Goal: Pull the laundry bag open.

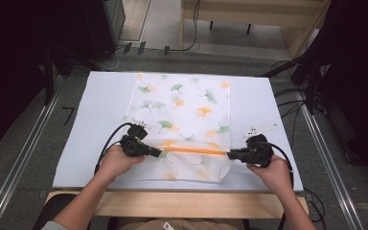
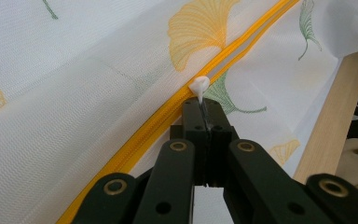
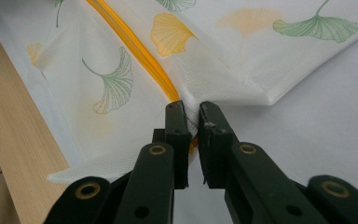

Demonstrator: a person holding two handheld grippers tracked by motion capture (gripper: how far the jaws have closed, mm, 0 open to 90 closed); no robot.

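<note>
A white mesh bag (image 1: 182, 127) w/ ginkgo leaf print is spread flat on the pale blue cloth (image 1: 91, 129) covering the table, w/ its yellow zipper (image 1: 191, 151) stretched near the person's edge. The white zipper pull (image 2: 199, 86) is pinched between the closed jaws of the left gripper (image 2: 204, 109). The zipper's end and bag fabric at the corner are nipped by the right gripper (image 3: 191, 114), jaws nearly together.

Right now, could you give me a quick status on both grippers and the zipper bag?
Left gripper shut on zipper pull. Right gripper pinching mesh bag at end of yellow zipper. Nothing in the way.
</note>
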